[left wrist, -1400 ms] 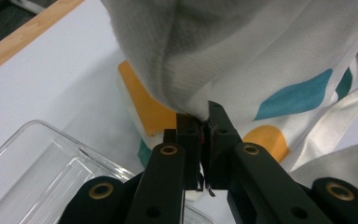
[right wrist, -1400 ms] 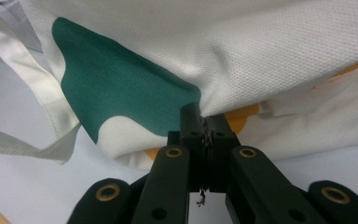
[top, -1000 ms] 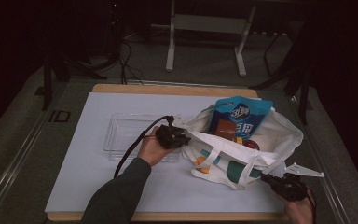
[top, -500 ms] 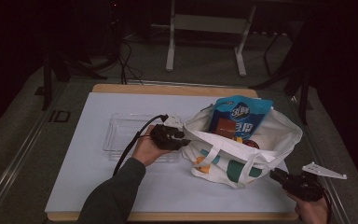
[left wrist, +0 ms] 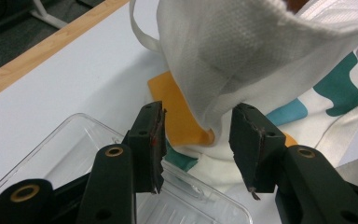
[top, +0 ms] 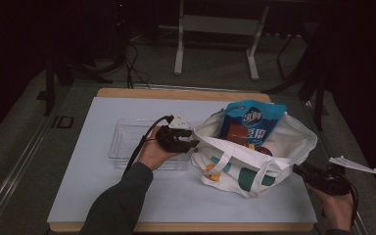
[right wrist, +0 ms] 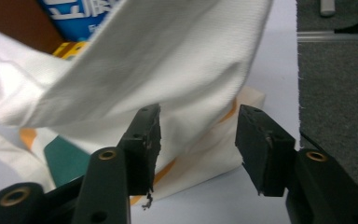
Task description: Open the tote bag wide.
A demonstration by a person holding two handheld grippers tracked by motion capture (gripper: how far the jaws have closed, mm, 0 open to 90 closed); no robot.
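Observation:
A white tote bag (top: 254,161) with teal and orange patches stands open on the white mat. A blue snack bag (top: 254,120) sticks up out of it. My left gripper (top: 192,138) is at the bag's left rim. Its jaws have just been opening; in the left gripper view (left wrist: 198,121) they stand open with a fold of the bag's cloth (left wrist: 242,46) hanging loose between them. My right gripper (top: 299,170) is just off the bag's right side. Its jaws have also just been opening and stand open (right wrist: 198,126), with the bag's wall (right wrist: 168,60) a little beyond them.
A clear plastic tray (top: 127,142) lies on the mat (top: 103,186) left of the bag, under my left hand. The table's wooden edge (top: 176,94) runs along the back. Dark floor and metal stand legs (top: 178,54) lie beyond.
Both grippers' jaws went from shut on the bag's rim to open, letting the cloth go. My right gripper drew back to the right and rose; the left one stayed put.

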